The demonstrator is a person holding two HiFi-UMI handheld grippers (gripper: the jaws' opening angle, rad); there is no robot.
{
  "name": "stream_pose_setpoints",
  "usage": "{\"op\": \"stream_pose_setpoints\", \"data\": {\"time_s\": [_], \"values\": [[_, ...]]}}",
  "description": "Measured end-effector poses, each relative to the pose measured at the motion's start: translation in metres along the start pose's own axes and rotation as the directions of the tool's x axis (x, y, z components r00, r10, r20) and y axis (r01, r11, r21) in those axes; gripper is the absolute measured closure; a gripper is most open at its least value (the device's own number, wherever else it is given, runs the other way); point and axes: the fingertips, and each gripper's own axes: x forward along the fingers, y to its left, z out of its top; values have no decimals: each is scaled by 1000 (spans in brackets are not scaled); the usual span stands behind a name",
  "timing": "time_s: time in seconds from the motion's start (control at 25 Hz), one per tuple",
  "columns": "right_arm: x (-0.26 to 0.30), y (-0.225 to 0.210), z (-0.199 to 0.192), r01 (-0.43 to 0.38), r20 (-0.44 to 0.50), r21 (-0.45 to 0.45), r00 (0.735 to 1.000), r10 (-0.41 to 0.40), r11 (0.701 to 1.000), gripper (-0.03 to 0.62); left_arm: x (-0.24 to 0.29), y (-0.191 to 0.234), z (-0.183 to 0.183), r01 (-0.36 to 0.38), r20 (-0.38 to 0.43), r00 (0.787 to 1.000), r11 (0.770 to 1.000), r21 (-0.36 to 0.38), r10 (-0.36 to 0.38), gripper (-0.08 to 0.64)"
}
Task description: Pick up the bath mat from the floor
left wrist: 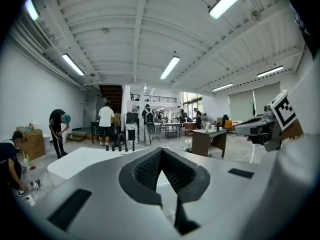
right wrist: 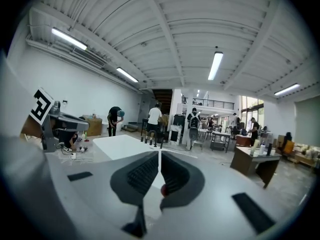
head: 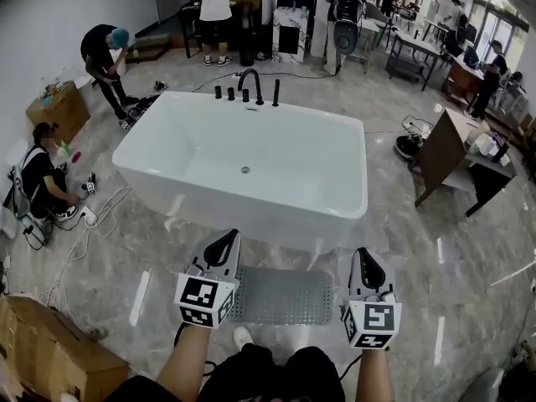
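Note:
A grey, ribbed bath mat (head: 280, 296) lies flat on the marble floor in front of the white bathtub (head: 243, 162), seen in the head view. My left gripper (head: 228, 239) hovers over the mat's left end, jaws shut with nothing between them. My right gripper (head: 366, 256) hangs just past the mat's right end, also shut and empty. In both gripper views the jaws point nearly level over the tub, so the mat is out of sight there. The left gripper (left wrist: 161, 153) and the right gripper (right wrist: 159, 156) each show pads pressed together.
The tub (left wrist: 95, 159) stands directly ahead with black taps (head: 249, 86) on its far rim. A cardboard box (head: 46, 350) sits at lower left, a wooden desk (head: 456, 162) at right. A person (head: 42, 182) crouches at left among cables; other people stand further back.

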Motion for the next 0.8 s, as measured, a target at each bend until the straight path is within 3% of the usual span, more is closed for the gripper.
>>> {"op": "stream_pose_setpoints", "data": {"time_s": [0.16,0.56,0.8], "values": [[18,0,-10,-14,-37,-7,999,14,1000,569,17,9,-11,15,-39,999,1000,5,-15,560],[53,-54,-15,-19,-42,14,999,19,1000,569,56,2,-2,-24,-59,998,999,26,26,560],[69,-76,-61,-23,-111,66,993,30,998,569,72,2,-47,-46,-162,985,998,38,51,560]]}}
